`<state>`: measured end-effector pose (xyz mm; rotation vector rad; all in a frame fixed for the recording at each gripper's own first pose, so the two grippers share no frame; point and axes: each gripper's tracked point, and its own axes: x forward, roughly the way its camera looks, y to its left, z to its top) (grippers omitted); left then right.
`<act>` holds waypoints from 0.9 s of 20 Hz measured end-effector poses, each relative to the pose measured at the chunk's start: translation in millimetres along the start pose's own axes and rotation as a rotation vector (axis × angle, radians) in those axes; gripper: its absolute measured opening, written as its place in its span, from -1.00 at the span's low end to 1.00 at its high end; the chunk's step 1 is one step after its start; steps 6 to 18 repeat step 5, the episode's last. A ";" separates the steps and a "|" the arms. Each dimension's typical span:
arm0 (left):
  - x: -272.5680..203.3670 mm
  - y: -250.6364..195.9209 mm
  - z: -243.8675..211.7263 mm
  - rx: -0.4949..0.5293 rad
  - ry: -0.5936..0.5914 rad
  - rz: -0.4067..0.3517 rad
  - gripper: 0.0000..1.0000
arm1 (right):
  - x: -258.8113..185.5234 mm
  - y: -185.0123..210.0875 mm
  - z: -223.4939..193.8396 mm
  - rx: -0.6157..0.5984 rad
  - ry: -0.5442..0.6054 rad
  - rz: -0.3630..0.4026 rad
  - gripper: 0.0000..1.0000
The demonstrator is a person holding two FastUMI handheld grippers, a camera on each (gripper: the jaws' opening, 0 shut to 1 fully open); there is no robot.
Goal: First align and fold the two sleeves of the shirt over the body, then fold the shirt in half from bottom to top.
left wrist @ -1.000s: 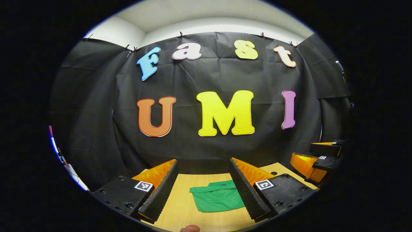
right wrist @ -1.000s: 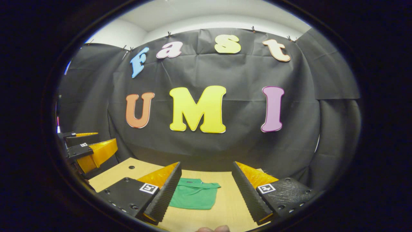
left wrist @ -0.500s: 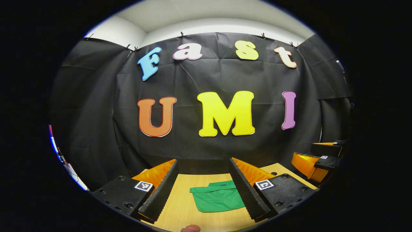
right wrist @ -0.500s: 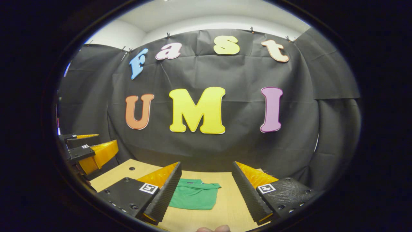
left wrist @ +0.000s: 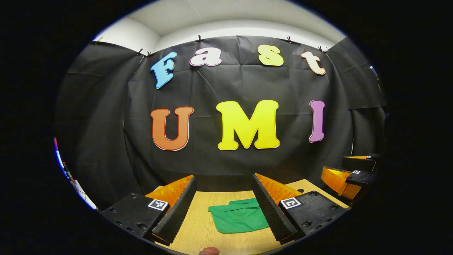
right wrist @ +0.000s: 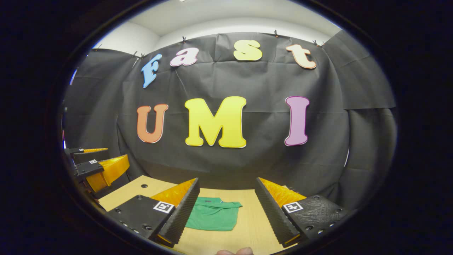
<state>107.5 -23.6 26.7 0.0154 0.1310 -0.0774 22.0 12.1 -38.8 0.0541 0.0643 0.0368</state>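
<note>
A green shirt [left wrist: 238, 217] lies folded into a small rectangle on the wooden table [left wrist: 200, 226], collar toward the back wall. In the left gripper view my left gripper [left wrist: 223, 184] hangs open above the table, well short of the shirt, nothing between its fingers. The right gripper [left wrist: 348, 177] appears farther off at the right edge. In the right gripper view the same shirt [right wrist: 212, 217] sits partly behind my left finger; my right gripper [right wrist: 226, 187] is open and holds nothing. The left gripper [right wrist: 95, 164] shows at the far left.
The black cloth wall [left wrist: 230, 163] rises just behind the table's far edge. Bare wood [right wrist: 247, 226] lies to the right of the shirt. A fingertip [left wrist: 208, 250] pokes in at the bottom of each view.
The right gripper view has tilted slightly up. The shirt and the left gripper have not moved.
</note>
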 end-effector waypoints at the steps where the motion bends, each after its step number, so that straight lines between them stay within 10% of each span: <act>1: 0.6 0.6 -0.4 0.000 0.002 -0.001 0.89 | 1.1 -0.1 -0.8 0.000 0.001 -0.001 0.92; 18: 0.0 -0.7 -1.1 0.001 0.006 0.000 0.89 | 0.4 -1.0 -3.2 0.008 0.011 -0.002 0.92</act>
